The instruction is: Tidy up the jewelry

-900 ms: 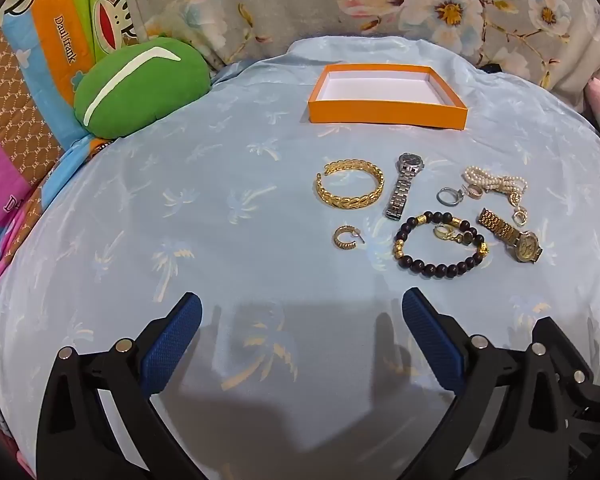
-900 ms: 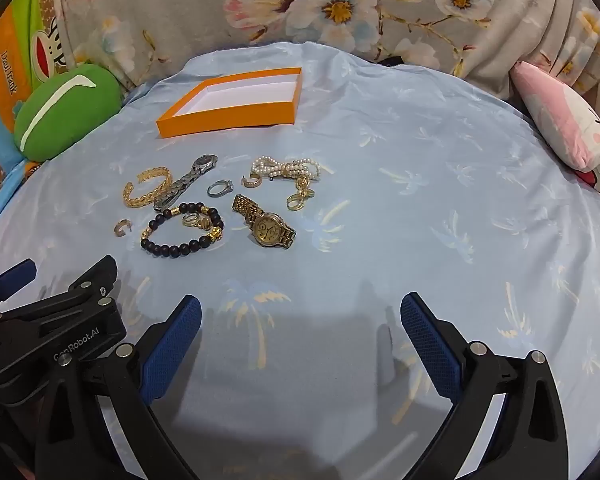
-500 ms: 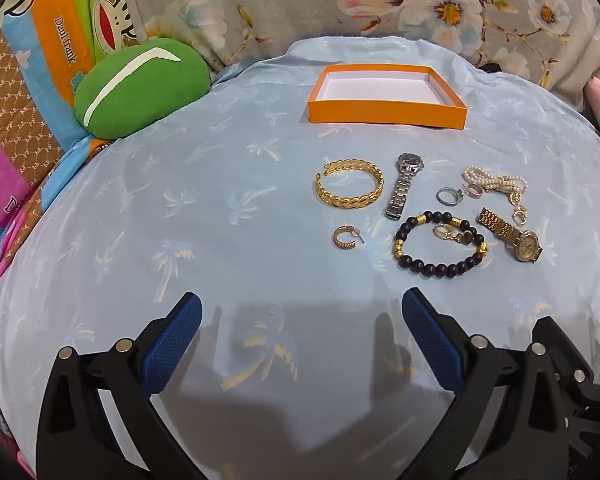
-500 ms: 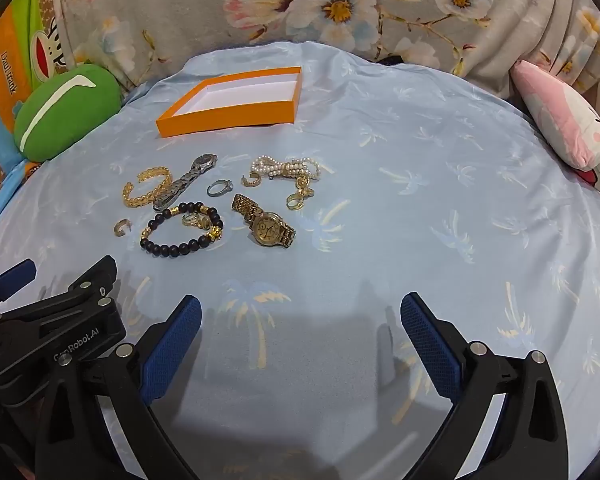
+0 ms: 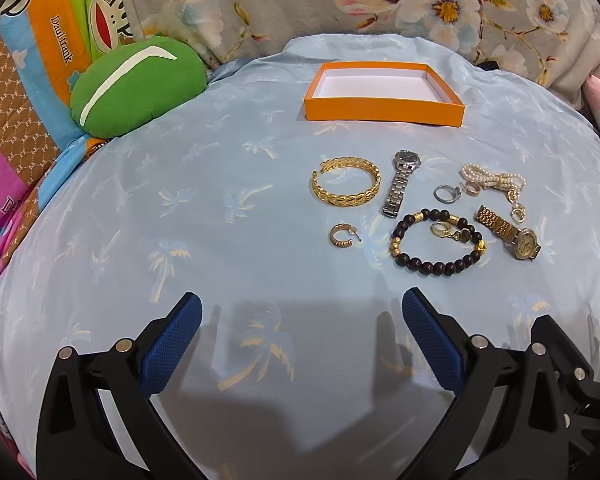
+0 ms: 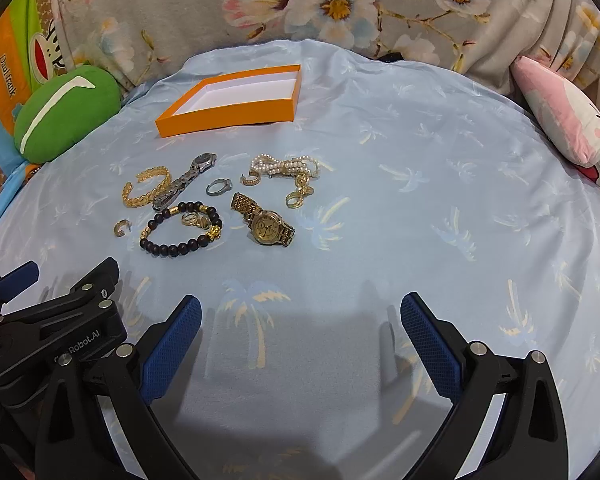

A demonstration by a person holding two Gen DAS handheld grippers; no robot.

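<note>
Nothing has moved: both my left gripper (image 5: 302, 336) and right gripper (image 6: 301, 336) hang wide apart, empty. Jewelry lies before the orange box (image 5: 384, 110); soft bedsheet (image 5: 220, 208) could let the hoop earring (image 5: 341, 235) slip when pinched.

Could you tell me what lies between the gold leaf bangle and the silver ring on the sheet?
The silver watch lies between the gold leaf bangle and the silver ring, its band running lengthwise; the left wrist view shows this clearly.

My left tongs (image 5: 300, 334) and right tongs (image 6: 300, 334) have black plastic arms tipped with blue textured pads (image 5: 168, 344). Silver screws (image 5: 123, 345) stud the arms. White lettering marks the left tongs' side.
</note>
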